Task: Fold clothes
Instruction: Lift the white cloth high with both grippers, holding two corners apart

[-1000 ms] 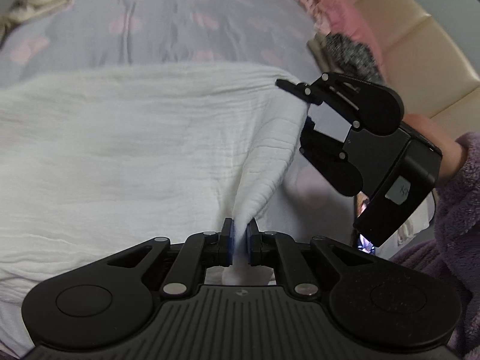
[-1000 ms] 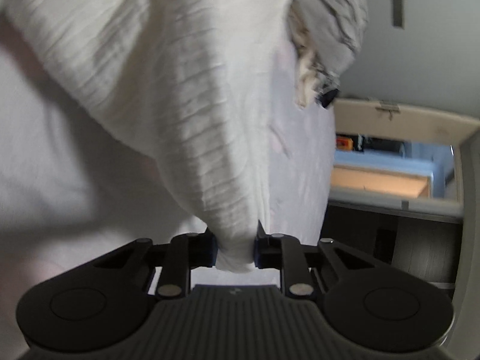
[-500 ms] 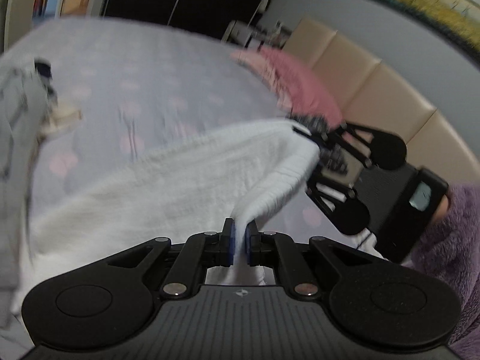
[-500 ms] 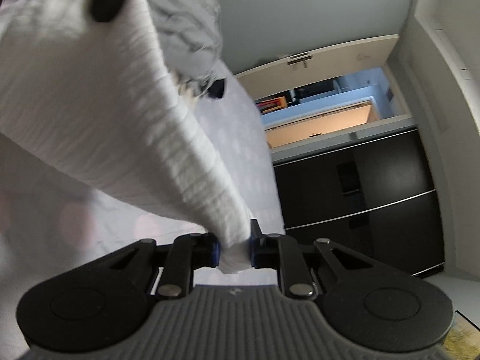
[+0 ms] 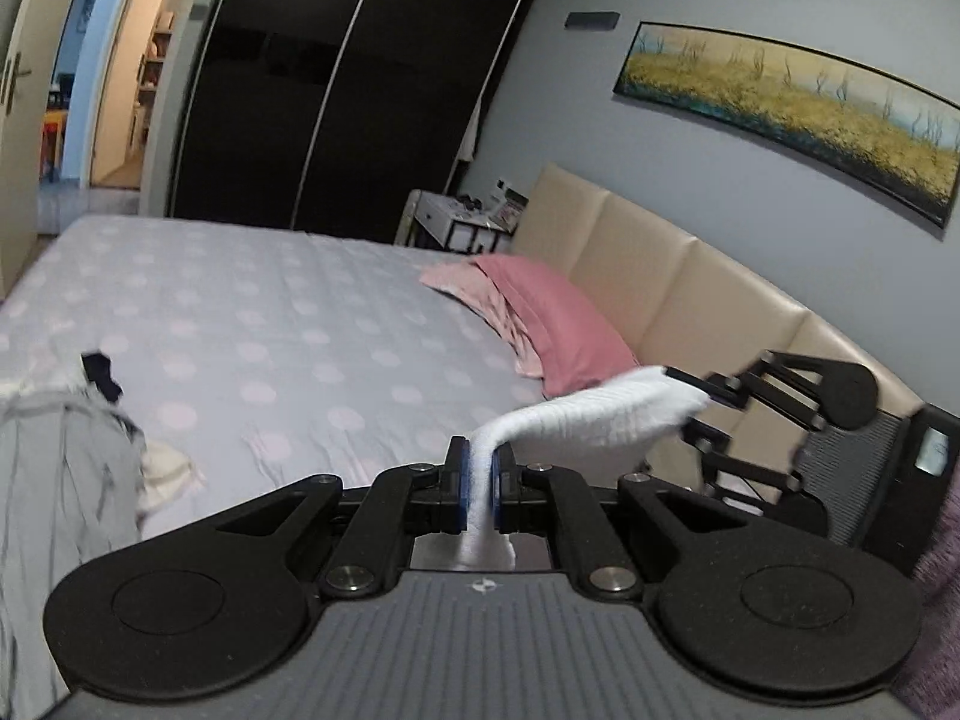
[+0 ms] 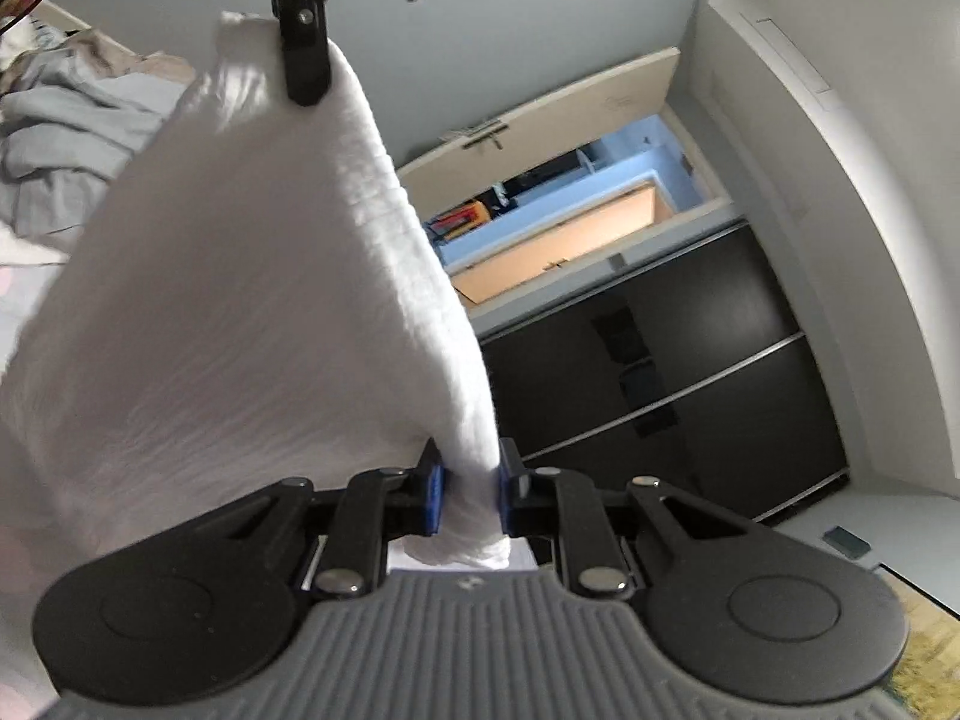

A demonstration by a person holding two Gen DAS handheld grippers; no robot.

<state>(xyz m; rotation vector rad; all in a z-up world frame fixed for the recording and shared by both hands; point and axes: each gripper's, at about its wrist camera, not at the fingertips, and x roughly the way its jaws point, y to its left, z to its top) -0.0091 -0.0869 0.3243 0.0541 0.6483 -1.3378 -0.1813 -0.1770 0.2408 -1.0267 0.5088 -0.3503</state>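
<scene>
The bed (image 5: 252, 324), with its dotted lilac cover, lay below and ahead of both tongs, with a pink pillow (image 5: 540, 312) against the beige headboard (image 5: 678, 276) to the right of the left tongs and a heap of grey and striped clothes (image 5: 54, 480) at their lower left. Over it, clear of the cover, hung the white crinkled garment (image 6: 228, 312), its top edge drawn as a band between the two tongs, so that its long axis ran from one pair to the other, across the person's front, while the rest of the cloth dropped away below that line. The left tongs (image 5: 478, 483) were clamped together on a thin pinch of that edge, and from them the cloth ran off to the right and slightly up to the right tongs (image 5: 699, 414), which were seen there side-on. In their own view the right tongs (image 6: 471, 489) gripped a thicker bunch of the same edge, the blue pads (image 6: 433, 492) pressed against it. Each hand thus sat at one end of the held edge, neither nearer the garment than the other. By my judgement the next move turned on that line: laying the hanging cloth onto the bed would call for both ends to come down together, keeping the edge taut.
</scene>
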